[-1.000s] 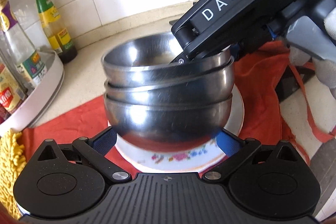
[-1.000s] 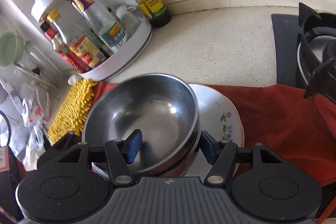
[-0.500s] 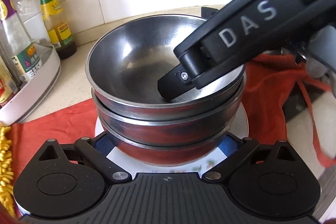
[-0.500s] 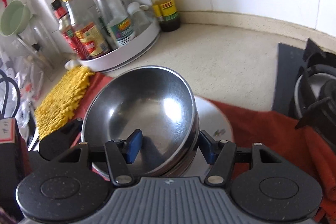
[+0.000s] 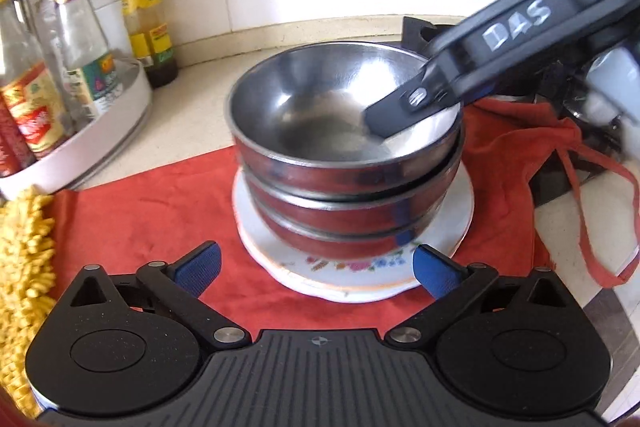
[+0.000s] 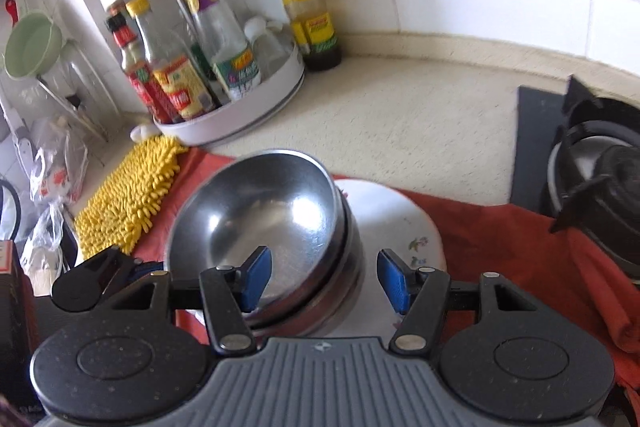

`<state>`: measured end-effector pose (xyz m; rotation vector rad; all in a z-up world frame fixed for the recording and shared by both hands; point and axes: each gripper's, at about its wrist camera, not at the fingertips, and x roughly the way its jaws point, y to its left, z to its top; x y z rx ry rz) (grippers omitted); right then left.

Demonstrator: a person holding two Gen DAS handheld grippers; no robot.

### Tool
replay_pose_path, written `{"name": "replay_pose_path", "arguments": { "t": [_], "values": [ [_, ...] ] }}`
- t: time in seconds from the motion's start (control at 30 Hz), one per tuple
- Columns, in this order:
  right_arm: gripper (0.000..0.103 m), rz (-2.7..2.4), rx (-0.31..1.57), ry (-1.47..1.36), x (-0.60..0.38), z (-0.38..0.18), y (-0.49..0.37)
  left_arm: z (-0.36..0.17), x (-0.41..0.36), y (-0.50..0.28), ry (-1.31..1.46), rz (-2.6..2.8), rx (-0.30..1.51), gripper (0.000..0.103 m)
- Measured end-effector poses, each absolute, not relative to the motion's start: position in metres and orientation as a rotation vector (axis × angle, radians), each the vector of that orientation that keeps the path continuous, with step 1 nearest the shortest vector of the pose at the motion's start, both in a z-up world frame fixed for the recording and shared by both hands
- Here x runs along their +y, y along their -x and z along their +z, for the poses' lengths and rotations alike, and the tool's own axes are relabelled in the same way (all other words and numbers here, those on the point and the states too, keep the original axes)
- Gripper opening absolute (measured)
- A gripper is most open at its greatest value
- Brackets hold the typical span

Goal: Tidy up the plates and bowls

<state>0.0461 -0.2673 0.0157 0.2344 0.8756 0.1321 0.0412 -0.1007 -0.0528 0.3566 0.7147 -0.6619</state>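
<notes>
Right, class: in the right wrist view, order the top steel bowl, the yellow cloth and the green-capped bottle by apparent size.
1. top steel bowl, though it is nearest the camera
2. yellow cloth
3. green-capped bottle

Three steel bowls [image 5: 344,163], one plate [image 5: 360,279], two grippers [image 5: 316,267]

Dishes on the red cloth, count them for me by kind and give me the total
Steel bowls: 3, nested in one stack
Flowered plate: 1, under the bowl stack
Total: 4 dishes on the red cloth
</notes>
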Motion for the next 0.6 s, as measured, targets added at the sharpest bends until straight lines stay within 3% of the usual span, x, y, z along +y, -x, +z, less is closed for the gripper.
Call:
{"name": "replay_pose_path", "arguments": {
  "t": [0.33, 0.6],
  "values": [
    [0.058, 0.053, 0.775, -0.286, -0.258, 0.036, 0.032, -0.028, -0.059, -0.032, -0.119, -0.547, 0.824, 0.103],
    [0.06, 0.002, 0.784, -0.27, -0.234, 0.025, 0.064, -0.019, -0.049, -0.012, -0.082, -0.465, 0.825, 0.103]
  ]
}}
